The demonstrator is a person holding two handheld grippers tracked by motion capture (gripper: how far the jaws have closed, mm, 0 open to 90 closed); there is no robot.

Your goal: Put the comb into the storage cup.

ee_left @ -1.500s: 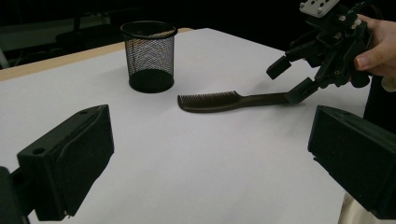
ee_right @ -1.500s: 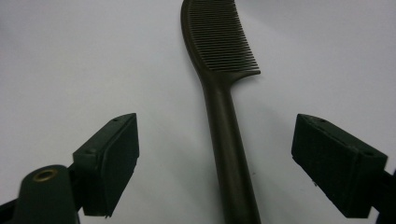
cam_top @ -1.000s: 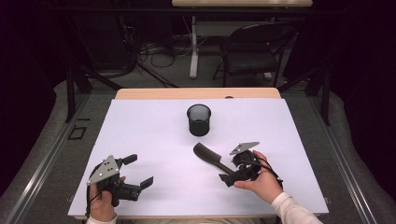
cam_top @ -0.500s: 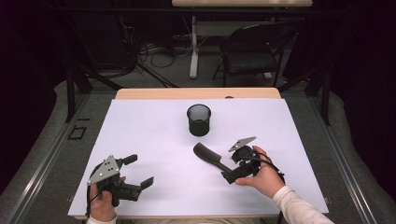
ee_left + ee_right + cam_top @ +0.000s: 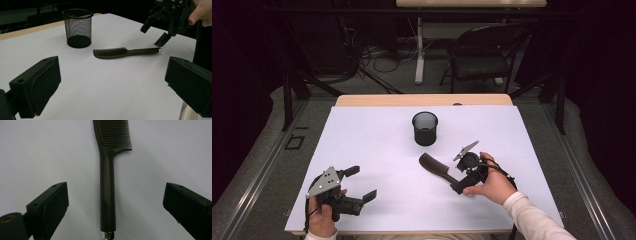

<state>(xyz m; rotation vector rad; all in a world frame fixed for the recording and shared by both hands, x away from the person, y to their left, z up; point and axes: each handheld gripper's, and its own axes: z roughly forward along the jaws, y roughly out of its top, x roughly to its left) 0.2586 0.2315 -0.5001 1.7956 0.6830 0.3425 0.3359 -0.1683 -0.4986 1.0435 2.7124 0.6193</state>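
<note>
Nearest the person, the left claw [image 5: 357,187] sits spread and empty at the near left corner of the worktop [image 5: 372,135], well apart from the comb [image 5: 435,167]. The right claw [image 5: 460,181] is the one on the job: its jaws stand wide, one either side of the comb's handle [image 5: 107,192], with clear gaps and no pad touching. The handle runs straight away from that claw along its own line, metal-tipped end nearest, teeth at the far end, pointing roughly toward the mesh cup [image 5: 425,128] beyond. From the left gripper view, the right claw seems to hover just above the handle's tip, though I can't be sure. Compared with a second ago, those jaws have just been closing a little around the handle.
</note>
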